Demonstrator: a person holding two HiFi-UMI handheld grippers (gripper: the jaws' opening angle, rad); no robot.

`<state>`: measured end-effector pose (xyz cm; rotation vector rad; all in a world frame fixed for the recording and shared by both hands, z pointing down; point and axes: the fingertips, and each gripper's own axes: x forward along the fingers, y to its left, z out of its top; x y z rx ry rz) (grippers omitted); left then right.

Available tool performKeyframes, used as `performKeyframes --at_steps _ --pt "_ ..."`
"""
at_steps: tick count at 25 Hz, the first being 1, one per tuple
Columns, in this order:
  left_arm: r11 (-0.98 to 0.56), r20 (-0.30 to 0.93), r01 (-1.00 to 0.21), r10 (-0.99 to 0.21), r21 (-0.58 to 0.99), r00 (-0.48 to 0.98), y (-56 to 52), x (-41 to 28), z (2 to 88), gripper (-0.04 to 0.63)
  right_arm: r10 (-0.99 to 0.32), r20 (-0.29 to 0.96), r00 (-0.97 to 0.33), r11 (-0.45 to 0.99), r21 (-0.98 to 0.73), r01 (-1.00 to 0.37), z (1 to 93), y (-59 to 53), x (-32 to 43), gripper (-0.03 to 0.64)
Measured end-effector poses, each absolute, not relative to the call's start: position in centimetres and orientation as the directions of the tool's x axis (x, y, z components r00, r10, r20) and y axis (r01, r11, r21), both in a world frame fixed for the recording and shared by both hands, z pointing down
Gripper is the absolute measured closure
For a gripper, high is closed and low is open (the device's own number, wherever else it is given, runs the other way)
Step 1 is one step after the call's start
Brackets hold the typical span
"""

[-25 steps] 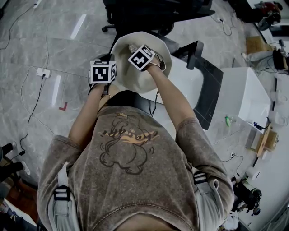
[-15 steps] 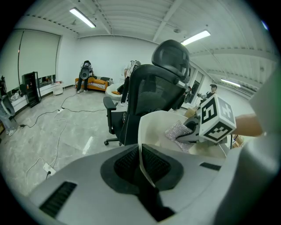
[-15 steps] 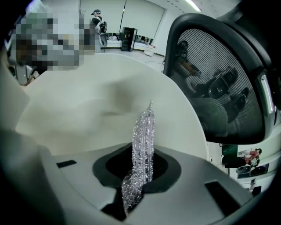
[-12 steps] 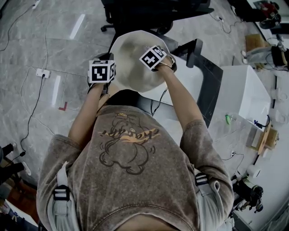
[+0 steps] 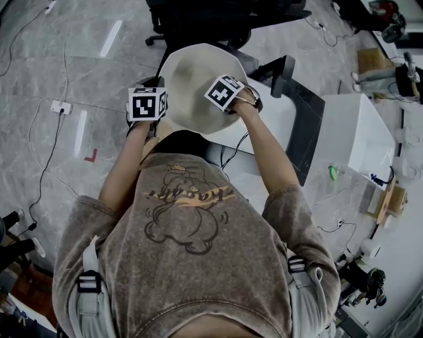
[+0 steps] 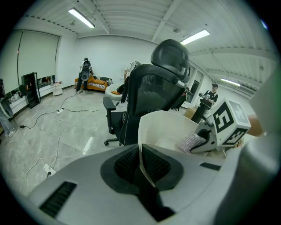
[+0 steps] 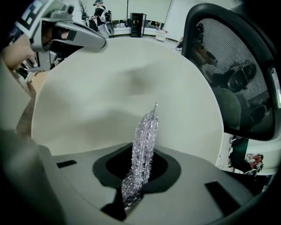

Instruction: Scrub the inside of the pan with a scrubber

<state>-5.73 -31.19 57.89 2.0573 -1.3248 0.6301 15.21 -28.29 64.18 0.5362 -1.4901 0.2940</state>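
Head view: person holds cream pan (image 5: pixel 188 69) up in front of chest, one gripper at each side; marker cubes on top hide both sets of jaws here.
pan: round, tilted up on edge, inside facing the right gripper (image 7: pixel 138 166); black office chair (image 5: pixel 225 16) just beyond it, white desk (image 5: pixel 344 132) off to the right.
left gripper (image 6: pixel 141 163): jaws closed tight on the pan's rim at its left edge; thin rim wall runs btwn the ribbed pads, and the bowl opens out to the right of it in left gripper view.
right gripper: jaws clamped on silvery scrubber (image 7: pixel 145 136), pointing into the pan's hollow, over its right part in head view.
scrubber: squeezed flat btwn the pads, sticks out past the jaw tips as a narrow upright strip; pan's inner face fills the bkgd right behind it. Tip v. close to the surface; actual contact can't be told.
across views: left gripper shows upper left in right gripper view, on the rim; right gripper shows in left gripper view w/ scrubber down inside the pan, near its right wall.
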Motion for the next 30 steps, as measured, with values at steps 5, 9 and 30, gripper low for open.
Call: performKeyframes --at_steps 5,9,30 --pt "-0.316 0.674 -0.92 -0.631 0.229 0.385 -31.2 -5.7 58.1 0.56 -0.078 0.994 -0.078 0.852 0.026 -0.523 64.7 -26.1 12.4 0.543" --pt "-0.313 0.677 -0.923 -0.631 0.225 0.379 -31.2 -5.7 58.1 0.56 -0.044 0.988 -0.146 0.826 -0.046 -0.561 64.6 -24.7 10.9 0.543" --pt "-0.313 0.702 -0.931 -0.621 0.188 0.35 -31.4 -5.6 58.5 0.558 -0.127 0.893 -0.432 0.791 -0.171 -0.588 65.1 -27.0 1.0 0.541"
